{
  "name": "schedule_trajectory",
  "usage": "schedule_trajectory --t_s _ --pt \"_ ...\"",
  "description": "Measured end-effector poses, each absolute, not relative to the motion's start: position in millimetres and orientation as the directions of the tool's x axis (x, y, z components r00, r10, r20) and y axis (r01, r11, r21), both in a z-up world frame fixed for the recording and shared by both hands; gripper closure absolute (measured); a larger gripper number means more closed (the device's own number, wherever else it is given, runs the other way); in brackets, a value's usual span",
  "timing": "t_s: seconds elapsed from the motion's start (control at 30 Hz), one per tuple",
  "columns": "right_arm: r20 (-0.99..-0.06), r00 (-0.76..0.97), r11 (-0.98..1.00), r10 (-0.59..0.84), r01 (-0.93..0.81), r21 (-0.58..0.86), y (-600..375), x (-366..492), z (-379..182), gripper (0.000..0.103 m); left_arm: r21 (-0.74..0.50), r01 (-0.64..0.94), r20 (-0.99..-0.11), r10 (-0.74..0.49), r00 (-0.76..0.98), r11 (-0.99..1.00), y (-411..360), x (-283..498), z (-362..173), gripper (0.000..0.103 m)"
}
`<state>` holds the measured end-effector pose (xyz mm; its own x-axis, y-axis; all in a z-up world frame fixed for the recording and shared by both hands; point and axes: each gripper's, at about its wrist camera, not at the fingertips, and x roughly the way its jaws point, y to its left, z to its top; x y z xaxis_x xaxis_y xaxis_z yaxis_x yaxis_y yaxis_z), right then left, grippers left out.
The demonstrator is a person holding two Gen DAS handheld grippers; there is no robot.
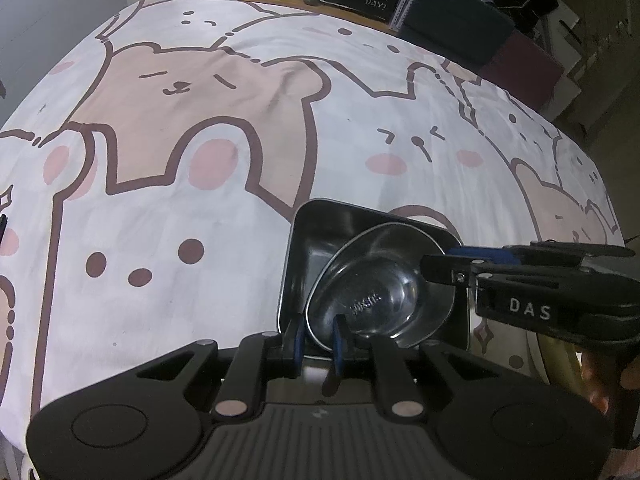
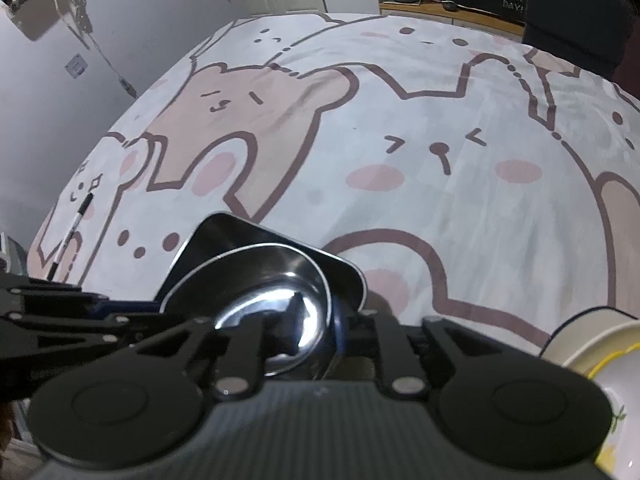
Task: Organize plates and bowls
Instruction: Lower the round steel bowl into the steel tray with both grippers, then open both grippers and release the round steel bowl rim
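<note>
- table (image 1: 168, 312) has a bear-print cloth on it; the work sits at the near edge, right in front of both wrist cams.
- task things in view: a square steel plate (image 1: 320, 232), a round steel bowl (image 1: 380, 280), and a white bowl w/ yellow trim (image 2: 592, 340).
- steel bowl is inside the square plate but not flat. it's tilted, one side up, leaning across the plate's near wall.
- my left tool (image 1: 319, 336) is nearly pressed together at the plate's near-left corner. the steel bowl's rim shows between the blue pads (image 1: 340, 336), so i read it as pinching that rim. can't rule out the plate's wall being in the pinch too.
- my right tool (image 1: 444, 266) comes in from the right w/ its tips either side of the bowl's far-right rim. can't tell if the pads press on it or only sit around it. my own cam is no help, since the bowl hides the tips.
- progress, as i judge it: nesting of bowl into plate is approx. halfway. it's in the right place but not seated.
- left to do: lay the steel bowl flat, let go w/ both tools, then deal w/ the white bowl, which sits off to my right, apart from the stack.
- a pen (image 2: 72, 236) lies far left on the cloth, not part of the job.
</note>
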<state>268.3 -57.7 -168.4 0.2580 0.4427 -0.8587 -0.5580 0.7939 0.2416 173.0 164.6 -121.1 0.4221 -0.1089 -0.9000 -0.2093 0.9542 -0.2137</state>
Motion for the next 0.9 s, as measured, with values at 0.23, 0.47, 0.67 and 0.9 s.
schedule_trajectory --t_s 0.23,0.47,0.67,0.9 --pt "-0.839 0.276 0.771 0.468 -0.591 0.236 -56 263 -158 0.045 -0.213 -0.206 -0.896 -0.107 0.43 0.955 165 170 -116 0.08" --pt "-0.846 0.294 0.784 0.444 -0.586 0.207 -60 262 -155 0.035 -0.213 -0.202 -0.889 -0.104 0.446 0.956 165 168 -108 0.067" --pt "-0.824 0.313 0.78 0.472 -0.584 0.225 -65 260 -147 0.019 -0.205 -0.197 -0.863 -0.083 0.498 0.959 167 168 -94 0.034" --pt "-0.789 0.373 0.817 0.488 -0.513 0.264 -89 261 -129 0.012 -0.148 -0.192 -0.831 -0.017 0.556 0.97 172 171 -84 0.0"
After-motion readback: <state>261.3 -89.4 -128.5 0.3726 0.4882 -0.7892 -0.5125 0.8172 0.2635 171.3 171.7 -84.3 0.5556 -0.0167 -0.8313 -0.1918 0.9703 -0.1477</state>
